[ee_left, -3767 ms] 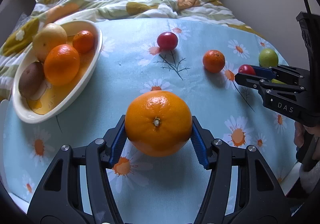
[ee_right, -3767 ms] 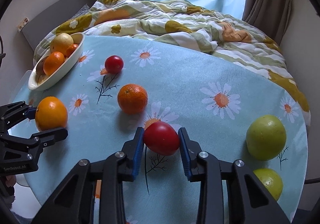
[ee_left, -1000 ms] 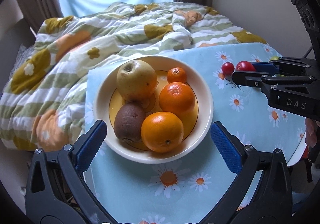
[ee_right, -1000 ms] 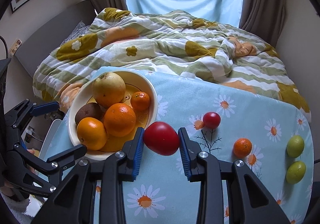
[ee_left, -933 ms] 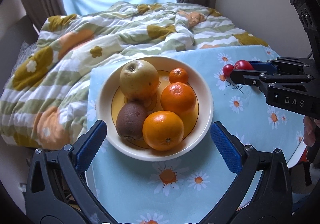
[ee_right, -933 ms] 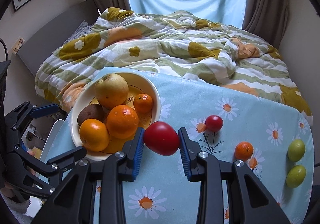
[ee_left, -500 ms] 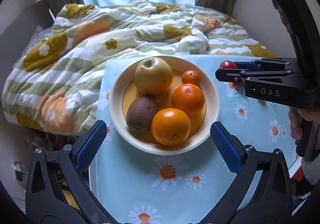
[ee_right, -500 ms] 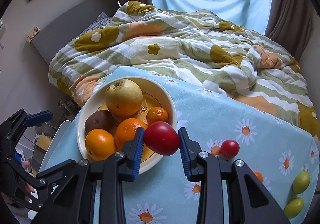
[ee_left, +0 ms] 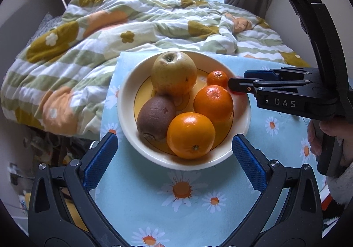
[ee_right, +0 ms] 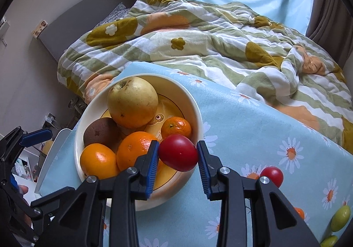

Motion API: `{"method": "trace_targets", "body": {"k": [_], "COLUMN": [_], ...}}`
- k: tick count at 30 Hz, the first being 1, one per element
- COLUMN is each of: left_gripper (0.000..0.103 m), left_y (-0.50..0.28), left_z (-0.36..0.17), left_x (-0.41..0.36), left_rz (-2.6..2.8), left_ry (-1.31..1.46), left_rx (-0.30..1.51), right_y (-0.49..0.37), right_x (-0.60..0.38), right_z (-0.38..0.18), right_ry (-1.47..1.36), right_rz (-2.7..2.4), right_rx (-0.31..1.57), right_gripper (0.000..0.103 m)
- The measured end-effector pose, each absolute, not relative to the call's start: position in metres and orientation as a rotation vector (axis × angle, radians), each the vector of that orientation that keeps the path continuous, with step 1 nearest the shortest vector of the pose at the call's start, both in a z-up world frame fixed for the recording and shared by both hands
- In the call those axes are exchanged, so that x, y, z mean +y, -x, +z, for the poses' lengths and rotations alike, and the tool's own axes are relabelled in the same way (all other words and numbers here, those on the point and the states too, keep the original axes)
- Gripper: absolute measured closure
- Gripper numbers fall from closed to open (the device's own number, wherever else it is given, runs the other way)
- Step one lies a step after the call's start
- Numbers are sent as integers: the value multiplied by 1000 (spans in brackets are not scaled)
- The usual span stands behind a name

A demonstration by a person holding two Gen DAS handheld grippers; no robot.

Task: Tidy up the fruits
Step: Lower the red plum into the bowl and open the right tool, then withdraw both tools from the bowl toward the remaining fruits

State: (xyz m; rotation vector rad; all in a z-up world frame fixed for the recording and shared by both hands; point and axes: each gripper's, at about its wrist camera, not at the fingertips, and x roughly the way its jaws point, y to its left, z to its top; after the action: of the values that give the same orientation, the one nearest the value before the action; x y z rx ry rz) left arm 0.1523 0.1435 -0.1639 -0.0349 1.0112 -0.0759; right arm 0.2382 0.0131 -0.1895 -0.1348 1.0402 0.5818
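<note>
Right hand-held gripper [ee_right: 178, 156]: clamped on a red tomato [ee_right: 178, 155], poised over the bowl [ee_right: 194, 112] rim. Left hand-held gripper [ee_left: 175, 149]: jaws wide, nothing held, before the bowl on the tabletop [ee_left: 187, 207].

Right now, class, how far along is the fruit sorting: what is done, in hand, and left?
Done: the bowl holds a yellow apple, a kiwi, two oranges and a mandarin.

In hand: the right gripper holds a red fruit over the bowl's rim; the left gripper is open.

Left on the table: another red fruit, two green fruits and a partly hidden orange one.
</note>
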Motion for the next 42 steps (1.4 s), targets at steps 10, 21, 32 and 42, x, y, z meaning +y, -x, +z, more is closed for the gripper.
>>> {"method": "trace_targets", "body": {"k": [10, 21, 32, 42], "left_gripper": [0, 0, 0, 0], "left_y": [-149, -133, -114, -113], "left_z": [-165, -141, -98, -77], "left_x": [149, 154, 147, 101], "left_rz": [-77, -94, -186, -285], "left_ry": [52, 36, -21, -72], "left_rx": [1017, 988, 945, 906], "right_y": [-236, -216, -165, -125], "right_x": [11, 3, -25, -100], "right_z": [-183, -158, -106, -78], "right_ry": [93, 67, -19, -64], "right_rz": [585, 559, 433, 198], "right_rx": [983, 966, 925, 898], "right_gripper": [1, 1, 1, 1]}}
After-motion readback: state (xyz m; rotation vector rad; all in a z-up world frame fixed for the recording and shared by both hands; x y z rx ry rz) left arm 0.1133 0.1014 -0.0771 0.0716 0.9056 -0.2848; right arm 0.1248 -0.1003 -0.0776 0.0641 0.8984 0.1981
